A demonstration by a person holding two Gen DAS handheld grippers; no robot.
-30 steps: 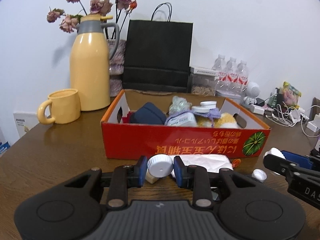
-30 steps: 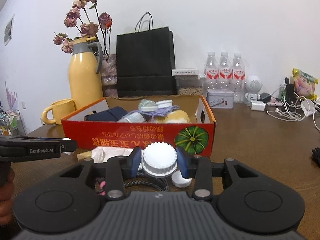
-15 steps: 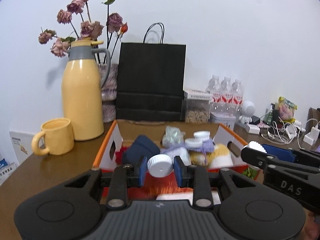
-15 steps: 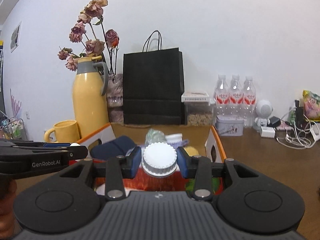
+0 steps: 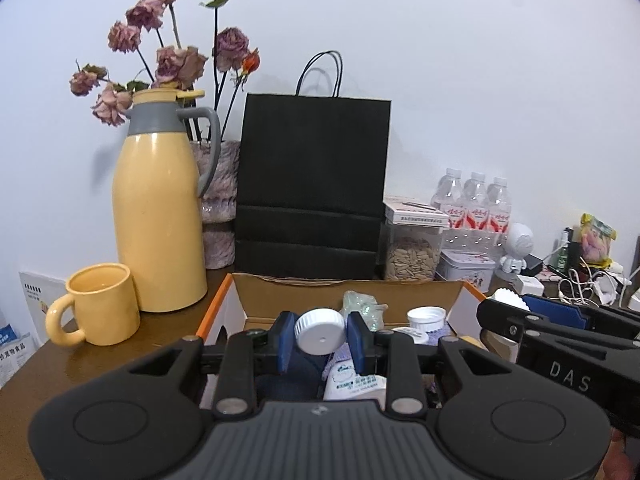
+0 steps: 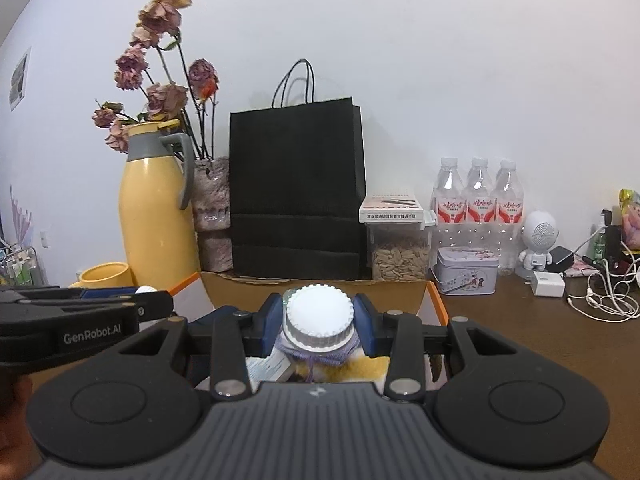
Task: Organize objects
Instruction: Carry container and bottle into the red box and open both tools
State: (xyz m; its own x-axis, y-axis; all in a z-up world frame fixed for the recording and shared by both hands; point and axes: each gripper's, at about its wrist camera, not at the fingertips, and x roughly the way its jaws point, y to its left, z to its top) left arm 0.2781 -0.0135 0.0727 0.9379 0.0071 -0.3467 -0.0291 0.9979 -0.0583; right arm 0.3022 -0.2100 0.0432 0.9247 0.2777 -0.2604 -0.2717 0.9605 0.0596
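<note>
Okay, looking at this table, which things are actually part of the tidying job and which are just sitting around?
Part of the job:
- small white cap in the left gripper
- larger ridged white cap in the right gripper
- cardboard box below them, already holding odds and ends

Just lying about:
- yellow jug
- yellow mug
- black paper bag
- water bottles
- charger cables

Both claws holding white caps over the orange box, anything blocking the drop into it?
Nothing visible blocks it. The left claw grips a small white cap and the right claw a ridged white cap, both above the open box. Below lie only things already inside, such as a white bottle.
</note>
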